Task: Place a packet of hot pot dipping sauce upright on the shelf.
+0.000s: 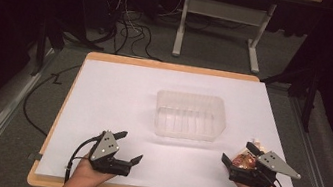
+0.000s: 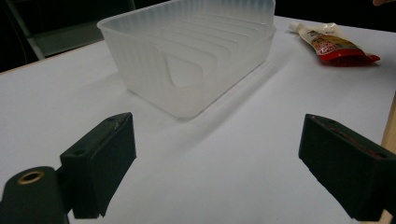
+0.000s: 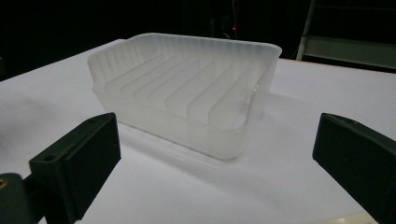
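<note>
The tub (image 3: 187, 93) is seen as frosted, ribbed plastic; the bench (image 1: 100, 113) is covered in matt white paper; the sachet (image 2: 334, 44) looks glossy.

A white table (image 1: 103, 93) stands on grey floor (image 1: 9, 114); black cables (image 1: 128, 32) behind it.

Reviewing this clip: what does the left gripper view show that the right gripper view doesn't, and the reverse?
Left gripper view alone: a red-and-cream sauce packet lying flat on the white table, apart from the container.

Right gripper view alone: a pale table frame in the dark background.

Shared: the translucent ribbed plastic container, standing empty and upright, and each view's own gripper, left gripper and right gripper, open with nothing between the jaws.
</note>
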The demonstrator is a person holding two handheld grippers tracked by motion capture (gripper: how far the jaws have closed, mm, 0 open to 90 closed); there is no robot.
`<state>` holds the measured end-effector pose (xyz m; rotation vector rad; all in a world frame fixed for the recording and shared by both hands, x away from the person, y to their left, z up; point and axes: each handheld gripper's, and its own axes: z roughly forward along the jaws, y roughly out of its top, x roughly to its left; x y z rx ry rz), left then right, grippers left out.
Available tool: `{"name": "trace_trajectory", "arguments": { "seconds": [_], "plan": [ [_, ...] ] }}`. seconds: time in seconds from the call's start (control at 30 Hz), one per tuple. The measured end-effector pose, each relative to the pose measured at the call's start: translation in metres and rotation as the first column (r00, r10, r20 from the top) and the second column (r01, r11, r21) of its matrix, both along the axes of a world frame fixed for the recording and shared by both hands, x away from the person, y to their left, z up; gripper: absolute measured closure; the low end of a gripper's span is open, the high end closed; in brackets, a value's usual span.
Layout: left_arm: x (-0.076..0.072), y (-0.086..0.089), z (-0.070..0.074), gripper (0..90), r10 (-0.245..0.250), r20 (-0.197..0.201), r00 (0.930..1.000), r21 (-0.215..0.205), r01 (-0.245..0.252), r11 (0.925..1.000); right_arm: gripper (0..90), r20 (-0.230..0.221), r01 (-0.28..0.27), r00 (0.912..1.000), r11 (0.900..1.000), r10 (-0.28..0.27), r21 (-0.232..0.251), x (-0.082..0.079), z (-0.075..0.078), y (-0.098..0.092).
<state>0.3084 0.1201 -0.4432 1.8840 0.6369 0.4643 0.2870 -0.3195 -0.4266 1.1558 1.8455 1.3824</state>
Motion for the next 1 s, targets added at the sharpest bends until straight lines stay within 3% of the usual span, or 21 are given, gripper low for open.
{"name": "trace_trajectory", "arguments": {
  "seconds": [0.23, 0.4, 0.6, 1.0],
  "plan": [
    [0.000, 0.000, 0.000, 11.6, -0.002, 0.000, 1.0000, 0.002, 0.002, 1.0000, 1.9, -0.020, 0.001, 0.9998, 1.000, -0.001, -0.003, 0.001, 0.000, -0.003],
    [0.001, -0.001, -0.002, 11.5, -0.003, -0.004, 1.0000, 0.011, 0.003, 0.9999, 1.9, -0.028, 0.031, 0.9991, 0.999, -0.032, -0.025, 0.004, 0.000, -0.010],
    [0.002, -0.001, -0.002, 11.6, -0.002, -0.005, 1.0000, 0.013, 0.003, 0.9999, 2.2, -0.037, 0.065, 0.9971, 0.998, -0.066, -0.018, 0.007, -0.001, -0.022],
    [0.003, -0.002, -0.005, 11.5, 0.000, -0.015, 0.9999, 0.020, 0.000, 0.9998, 8.0, -0.068, 0.164, 0.9842, 0.986, -0.164, -0.010, 0.011, -0.005, -0.057]
  ]
}}
